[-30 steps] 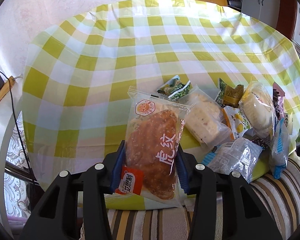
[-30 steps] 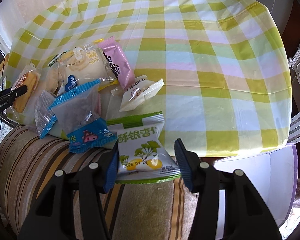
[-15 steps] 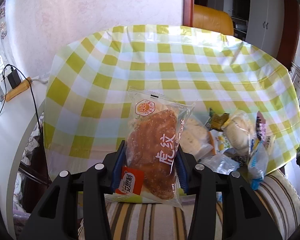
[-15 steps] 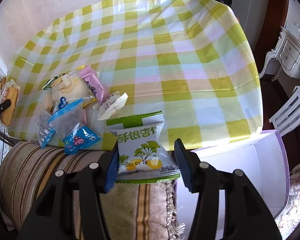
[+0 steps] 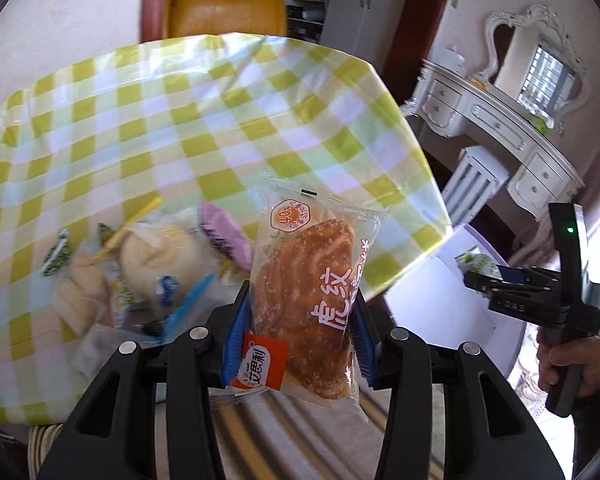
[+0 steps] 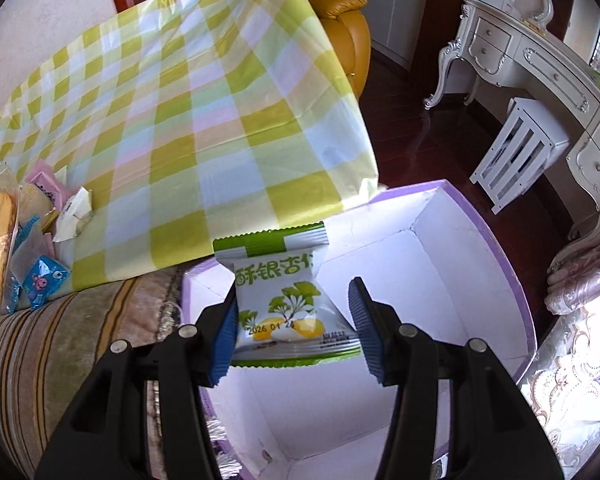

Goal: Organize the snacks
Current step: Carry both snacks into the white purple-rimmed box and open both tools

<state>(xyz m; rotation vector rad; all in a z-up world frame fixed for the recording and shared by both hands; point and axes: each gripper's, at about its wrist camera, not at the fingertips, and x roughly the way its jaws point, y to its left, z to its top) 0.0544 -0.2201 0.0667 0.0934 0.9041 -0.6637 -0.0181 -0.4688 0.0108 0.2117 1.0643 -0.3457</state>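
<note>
A: What do the two tongs hold?

B: The left gripper is clenched on a bread pack; both blue pads press its sides. The pack stands lengthwise out from the jaws, its long axis running straight ahead of them, top seal farthest away. The right gripper carries a green packet. Its left pad touches the packet; on the other side I see a gap beside the pad, so the bite looks to be on the packet's lower corner. It hangs there without support, so I judge it gripped.

A: And the box?

B: The white box with the purple rim lies directly below and ahead of the right tongs; the green packet hangs over its open inside. From the left tongs the box sits off to the right, beyond the table's corner, with the right gripper between.

A: So which hand is nearer?

B: The right one, clearly. In my judgement it only needs to let go. The left must first cross rightward, past the table edge, before its pack is over the opening.

A: The rest of the snacks?

B: A pile lies on the table to the left of the left jaws, blurred. From the right tongs the same pile is far left, by the striped cushion.
</note>
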